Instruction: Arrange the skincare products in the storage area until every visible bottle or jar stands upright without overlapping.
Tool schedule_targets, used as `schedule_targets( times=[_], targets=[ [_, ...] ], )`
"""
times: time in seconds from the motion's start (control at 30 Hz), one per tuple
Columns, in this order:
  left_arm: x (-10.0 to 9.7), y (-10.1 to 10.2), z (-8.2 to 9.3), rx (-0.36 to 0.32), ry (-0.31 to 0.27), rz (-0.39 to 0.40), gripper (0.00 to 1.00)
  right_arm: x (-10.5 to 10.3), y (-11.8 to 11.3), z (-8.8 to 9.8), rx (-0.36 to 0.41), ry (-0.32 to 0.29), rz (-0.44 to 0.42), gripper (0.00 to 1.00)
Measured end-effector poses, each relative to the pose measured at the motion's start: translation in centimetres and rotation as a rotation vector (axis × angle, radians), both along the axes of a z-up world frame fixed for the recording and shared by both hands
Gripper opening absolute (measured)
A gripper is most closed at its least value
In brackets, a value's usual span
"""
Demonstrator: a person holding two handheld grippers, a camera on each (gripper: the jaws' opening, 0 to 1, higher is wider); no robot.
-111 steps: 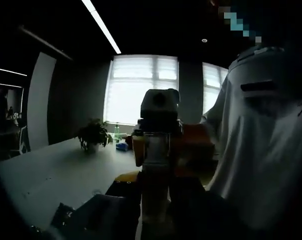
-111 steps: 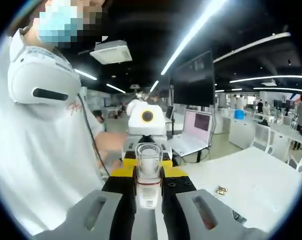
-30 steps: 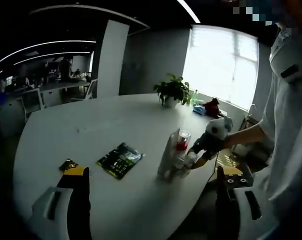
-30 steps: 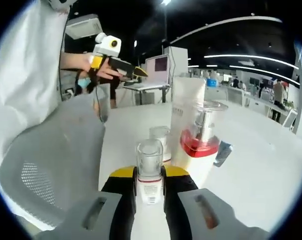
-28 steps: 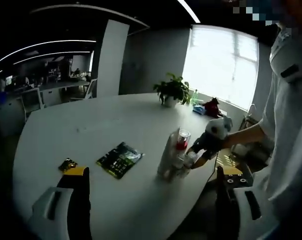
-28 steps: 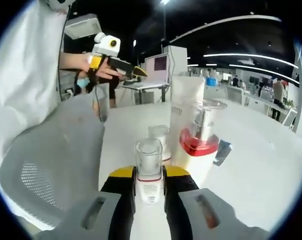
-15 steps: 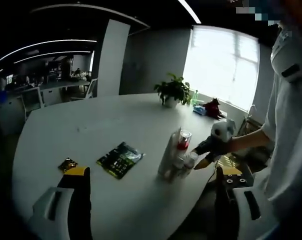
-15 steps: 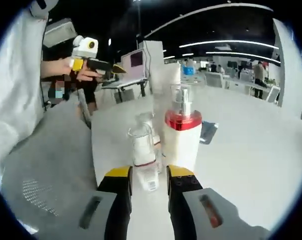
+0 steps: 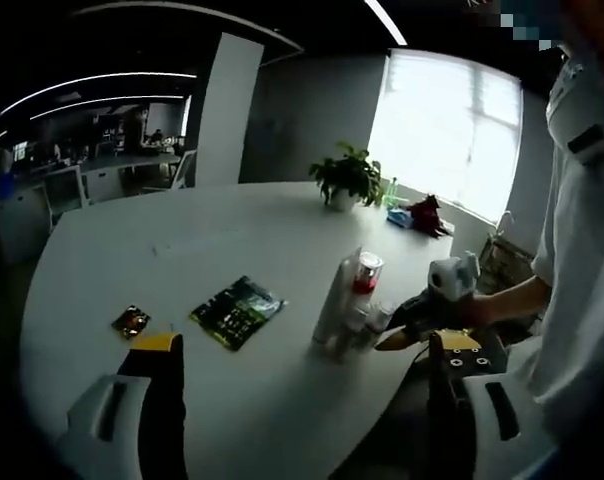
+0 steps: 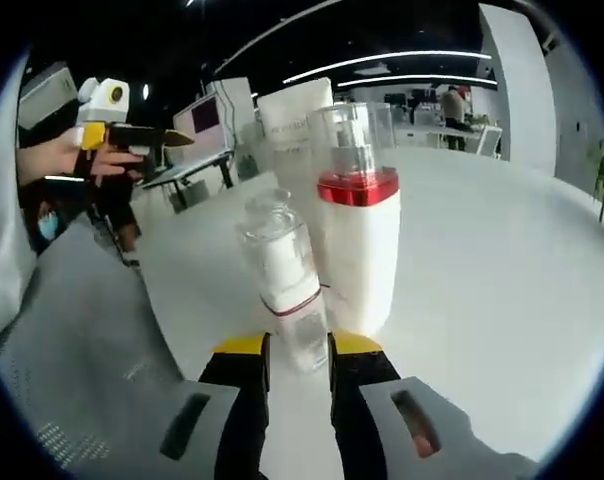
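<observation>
On the white table (image 9: 132, 260) a small clear bottle (image 10: 282, 280) with a white label stands, leaning a little left in the right gripper view. My right gripper (image 10: 300, 365) is open, its jaws slightly apart around the bottle's base. Just behind stand a white pump bottle (image 10: 360, 240) with a red collar and a tall white tube (image 10: 294, 130). The left gripper view shows that cluster: tube (image 9: 332, 300), pump bottle (image 9: 365, 272) and small bottle (image 9: 374, 320), with the right gripper (image 9: 387, 340) at its near side. My left gripper (image 9: 304, 340) is wide open, held back over the table's near side.
A dark green packet (image 9: 235, 308) and a small packet (image 9: 130, 321) lie left of the cluster. A potted plant (image 9: 347, 180) and a red item (image 9: 422, 212) stand near the window. A grey chair (image 10: 72, 330) sits against the table edge. The person's hand holds the left gripper (image 10: 172, 137).
My right gripper carried the small clear bottle down beside the pump bottle, then its jaws parted from it. It has drawn back toward the table edge. The left gripper stayed open.
</observation>
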State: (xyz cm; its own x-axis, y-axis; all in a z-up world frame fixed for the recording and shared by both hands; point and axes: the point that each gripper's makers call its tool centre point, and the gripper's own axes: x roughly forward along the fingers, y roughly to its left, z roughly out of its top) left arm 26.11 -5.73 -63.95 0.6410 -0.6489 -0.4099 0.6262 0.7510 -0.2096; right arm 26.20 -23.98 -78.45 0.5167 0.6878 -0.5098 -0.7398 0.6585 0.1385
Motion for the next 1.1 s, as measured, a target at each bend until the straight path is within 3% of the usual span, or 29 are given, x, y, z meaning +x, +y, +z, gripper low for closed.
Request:
schedule_targets(
  times=[0.37, 1.1],
  targets=[
    [0.0, -0.1, -0.6, 0.005, 0.019, -0.004, 0.93, 1.1, -0.6, -1.0, -0.014, 0.001, -0.031, 0.22],
    [-0.1, 0.0, -0.8, -0.009, 0.031, -0.004, 0.94, 1.6, -0.8, -0.9, -0.060, 0.002, 0.028, 0.22]
  ],
)
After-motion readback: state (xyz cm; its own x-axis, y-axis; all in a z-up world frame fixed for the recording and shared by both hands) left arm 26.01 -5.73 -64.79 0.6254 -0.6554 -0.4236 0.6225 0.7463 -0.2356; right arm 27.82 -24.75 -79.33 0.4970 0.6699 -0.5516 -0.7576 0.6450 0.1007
